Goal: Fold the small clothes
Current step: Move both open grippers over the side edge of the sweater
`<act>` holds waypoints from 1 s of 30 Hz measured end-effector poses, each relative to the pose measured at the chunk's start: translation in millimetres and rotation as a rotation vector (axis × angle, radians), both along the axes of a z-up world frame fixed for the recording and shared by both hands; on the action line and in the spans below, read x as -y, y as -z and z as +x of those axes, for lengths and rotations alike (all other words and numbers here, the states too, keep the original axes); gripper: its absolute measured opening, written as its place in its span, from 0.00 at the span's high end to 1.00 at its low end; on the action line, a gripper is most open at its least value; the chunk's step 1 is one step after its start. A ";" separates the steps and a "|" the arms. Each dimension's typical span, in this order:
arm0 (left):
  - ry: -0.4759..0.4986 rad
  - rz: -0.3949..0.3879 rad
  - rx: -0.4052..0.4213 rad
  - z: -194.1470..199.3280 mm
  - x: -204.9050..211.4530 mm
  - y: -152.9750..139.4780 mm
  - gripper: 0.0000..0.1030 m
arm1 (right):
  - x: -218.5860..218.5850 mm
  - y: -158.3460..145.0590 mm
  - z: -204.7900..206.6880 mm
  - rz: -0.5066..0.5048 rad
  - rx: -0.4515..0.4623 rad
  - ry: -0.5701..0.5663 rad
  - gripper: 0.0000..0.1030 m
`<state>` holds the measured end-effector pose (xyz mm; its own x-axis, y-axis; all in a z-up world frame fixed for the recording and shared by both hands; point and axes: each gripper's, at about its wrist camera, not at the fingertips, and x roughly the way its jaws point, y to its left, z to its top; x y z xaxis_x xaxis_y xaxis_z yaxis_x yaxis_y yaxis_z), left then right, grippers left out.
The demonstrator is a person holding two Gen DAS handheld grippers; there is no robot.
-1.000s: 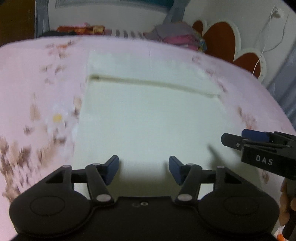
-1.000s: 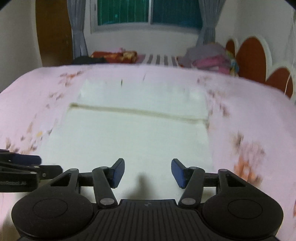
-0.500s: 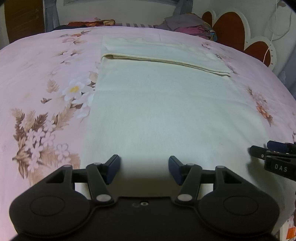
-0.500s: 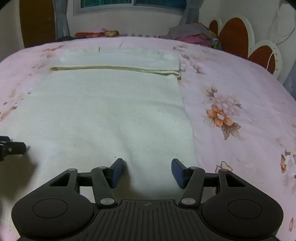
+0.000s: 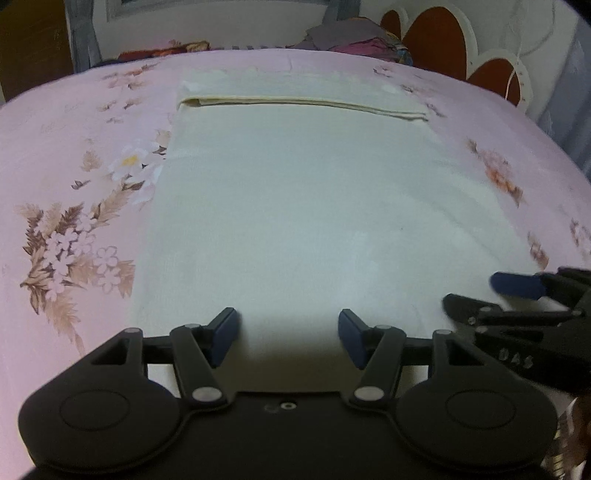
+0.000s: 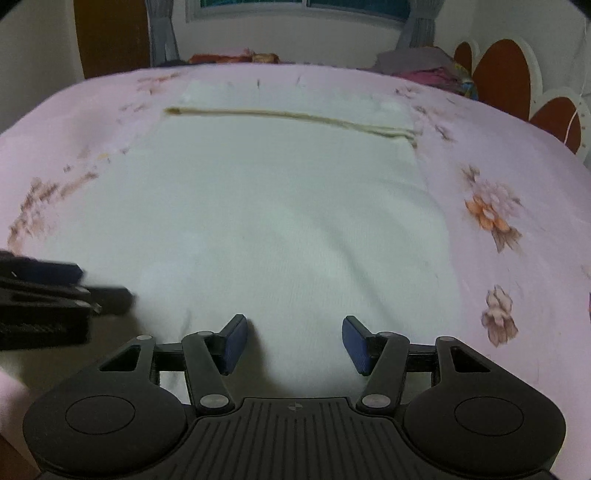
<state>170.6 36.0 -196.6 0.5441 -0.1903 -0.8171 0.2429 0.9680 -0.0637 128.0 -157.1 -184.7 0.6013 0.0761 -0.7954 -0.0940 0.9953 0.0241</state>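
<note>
A cream-white cloth [image 5: 295,206] lies flat on the pink floral bedspread, its far end folded over in a band [image 5: 295,92]. It also shows in the right wrist view [image 6: 273,221]. My left gripper [image 5: 288,336] is open and empty over the cloth's near edge, left of centre. My right gripper [image 6: 293,341] is open and empty over the near edge, right of centre. Each gripper shows in the other's view: the right one [image 5: 517,295] at the right edge, the left one [image 6: 55,291] at the left edge.
The pink floral bedspread [image 5: 74,184] extends on both sides of the cloth. A pile of clothes [image 5: 354,37] lies at the far end beside a red and white heart-shaped headboard [image 5: 443,44]. A window with curtains [image 6: 295,7] is behind.
Both grippers have shifted sideways over the cloth's near edge and drawn closer together. Both stay open and empty. The cloth has not moved.
</note>
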 end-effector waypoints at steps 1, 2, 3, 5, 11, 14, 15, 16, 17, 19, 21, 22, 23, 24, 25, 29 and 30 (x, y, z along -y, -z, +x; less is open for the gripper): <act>0.004 0.007 0.003 -1.7 -0.1 0.1 0.41 | 2.7 1.5 -2.2 -0.003 0.003 0.001 0.45; 0.003 0.009 0.004 -2.7 -1.1 -0.1 0.41 | 5.8 1.8 -4.0 -0.009 0.004 0.005 0.45; -0.001 0.006 0.001 -3.6 -2.2 -1.0 0.41 | 9.6 1.7 -5.0 -0.014 0.003 0.010 0.45; -0.007 0.000 -0.001 -4.9 -5.2 -3.4 0.41 | 17.3 0.0 -8.9 -0.025 0.002 0.026 0.45; -0.024 0.000 0.009 -10.6 -16.9 -12.4 0.40 | 41.2 -8.2 -23.1 -0.071 -0.007 0.078 0.45; -0.037 0.007 0.016 -14.0 -27.2 -18.3 0.37 | 54.1 -12.9 -31.3 -0.090 -0.014 0.106 0.45; -0.043 0.008 0.017 -15.4 -32.6 -19.8 0.35 | 58.4 -13.5 -33.8 -0.092 -0.017 0.115 0.45; -0.051 0.009 0.017 -17.7 -39.8 -20.7 0.34 | 63.9 -14.0 -37.5 -0.095 -0.019 0.127 0.44; -0.057 0.009 0.012 -19.4 -45.1 -20.5 0.34 | 68.3 -14.2 -40.3 -0.096 -0.024 0.138 0.43; -0.059 0.002 -0.015 -24.0 -55.9 -17.5 0.34 | 76.8 -13.7 -47.5 -0.089 -0.034 0.162 0.22; -0.063 -0.011 -0.051 -28.9 -65.4 -11.6 0.34 | 82.8 -12.8 -54.6 -0.081 -0.033 0.180 0.15; -0.067 -0.027 -0.074 -31.4 -69.7 -7.7 0.35 | 84.6 -12.2 -57.5 -0.075 -0.038 0.182 0.15; -0.071 -0.039 -0.088 -33.9 -72.7 -4.5 0.36 | 85.7 -11.1 -59.5 -0.068 -0.043 0.186 0.15; -0.069 -0.042 -0.086 -36.2 -74.1 -3.3 0.36 | 86.8 -9.4 -61.0 -0.062 -0.049 0.194 0.15; -0.060 -0.038 -0.080 -38.3 -73.4 -3.3 0.36 | 87.8 -7.1 -62.0 -0.059 -0.057 0.204 0.15; -0.049 -0.049 -0.092 -35.7 -73.1 -0.5 0.37 | 91.8 1.5 -63.0 -0.020 -0.084 0.240 0.16; -0.047 -0.048 -0.092 -34.3 -72.2 0.1 0.37 | 91.5 2.3 -62.6 -0.008 -0.087 0.242 0.19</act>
